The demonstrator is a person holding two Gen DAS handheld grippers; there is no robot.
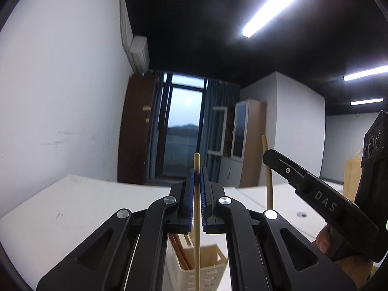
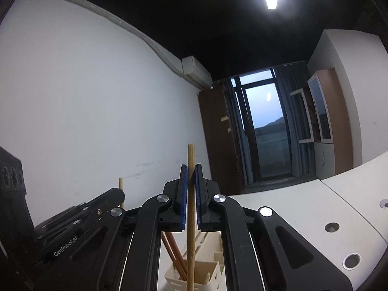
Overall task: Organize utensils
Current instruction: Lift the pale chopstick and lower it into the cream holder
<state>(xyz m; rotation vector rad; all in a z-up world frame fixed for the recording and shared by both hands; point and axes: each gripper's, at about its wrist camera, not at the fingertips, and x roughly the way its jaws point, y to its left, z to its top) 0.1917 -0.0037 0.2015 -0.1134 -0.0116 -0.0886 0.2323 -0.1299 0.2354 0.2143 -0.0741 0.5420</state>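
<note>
The left gripper (image 1: 199, 177) was clamped on a pale chopstick (image 1: 197, 208) held upright, its lower end over the cream utensil holder (image 1: 206, 264) directly beneath. The right gripper (image 2: 191, 177) was clamped on a darker bamboo chopstick (image 2: 191, 218), likewise upright above that holder's compartments.

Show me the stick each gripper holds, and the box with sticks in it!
pale chopstick (image 1: 197, 208), left wrist view, its shaft between the pads
darker chopstick (image 2: 191, 194), right wrist view, its shaft
cream utensil holder (image 1: 211, 270), left wrist view, its front wall
</note>
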